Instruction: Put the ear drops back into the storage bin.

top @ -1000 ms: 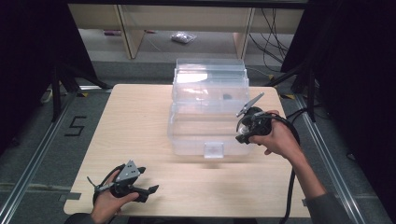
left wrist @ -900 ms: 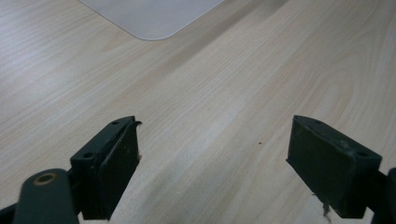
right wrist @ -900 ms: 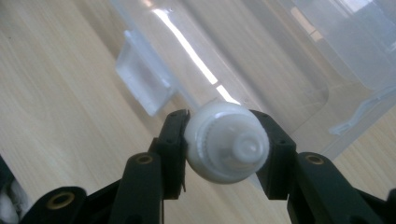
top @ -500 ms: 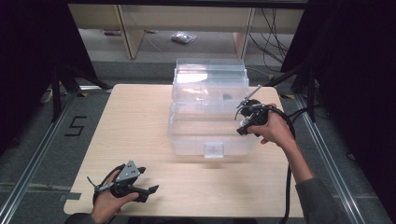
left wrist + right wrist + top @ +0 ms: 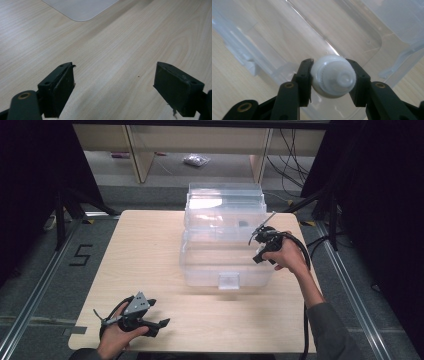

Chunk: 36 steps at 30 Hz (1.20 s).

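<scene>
Bright, even overhead light, dark surroundings; close-up views slightly soft.

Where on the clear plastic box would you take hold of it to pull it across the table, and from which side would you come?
Grip the small latch tab on the front wall of the clear plastic box, coming from the person's side. It juts out from an otherwise smooth, wide wall, so open jaws like the left gripper's could probably close on it.
</scene>
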Available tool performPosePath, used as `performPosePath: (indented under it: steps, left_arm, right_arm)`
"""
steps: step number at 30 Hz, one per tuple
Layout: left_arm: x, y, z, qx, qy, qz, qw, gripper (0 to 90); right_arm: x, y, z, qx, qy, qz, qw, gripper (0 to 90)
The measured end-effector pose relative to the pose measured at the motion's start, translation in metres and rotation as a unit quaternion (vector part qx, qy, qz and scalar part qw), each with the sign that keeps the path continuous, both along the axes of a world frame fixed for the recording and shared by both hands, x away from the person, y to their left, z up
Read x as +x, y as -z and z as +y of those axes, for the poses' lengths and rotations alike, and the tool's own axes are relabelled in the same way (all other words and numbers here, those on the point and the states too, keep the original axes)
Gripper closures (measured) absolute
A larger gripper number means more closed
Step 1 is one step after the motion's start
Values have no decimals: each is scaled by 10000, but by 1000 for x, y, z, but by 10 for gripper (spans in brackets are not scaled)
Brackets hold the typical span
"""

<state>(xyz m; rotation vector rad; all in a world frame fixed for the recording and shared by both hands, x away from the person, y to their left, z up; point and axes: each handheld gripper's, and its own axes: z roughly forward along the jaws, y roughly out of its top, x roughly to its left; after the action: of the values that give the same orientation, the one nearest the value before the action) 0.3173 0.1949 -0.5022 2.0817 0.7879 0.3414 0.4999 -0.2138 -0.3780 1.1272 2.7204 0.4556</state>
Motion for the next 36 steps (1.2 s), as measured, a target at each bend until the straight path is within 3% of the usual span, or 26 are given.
performPosePath:
  steps: [17, 19, 20, 22, 24, 30, 32, 36]
  left_arm:
    - [0, 0, -1, -45, -10, 12, 10000, 160]
    - [0, -1, 2, 109, 76, -8, 9999, 160]
    - [0, 0, 0, 12, 23, 8, 10000, 160]
    - [0, -1, 1, 76, 31, -27, 10000, 160]
    - [0, 0, 0, 9, 11, 1, 10000, 160]
    - [1, -1, 2, 180, 70, -11, 9998, 160]
    - [1, -1, 1, 157, 71, -35, 9998, 160]
    - [1, -1, 1, 159, 66, -30, 9998, 160]
  right_arm:
    - [15, 32, 7, -278, 125, 279, 9991, 600]
    - [18, 35, 8, -291, 98, 301, 9991, 600]
    - [19, 36, 8, -309, 164, 341, 9988, 600]
    - [21, 39, 9, -327, 195, 370, 9986, 600]
    - [23, 41, 9, -361, 208, 402, 9983, 600]
    - [25, 50, 9, -415, 170, 475, 9979, 600]
    - [25, 53, 10, -393, 279, 568, 9972, 600]
    - [27, 58, 8, -438, 170, 569, 9973, 600]
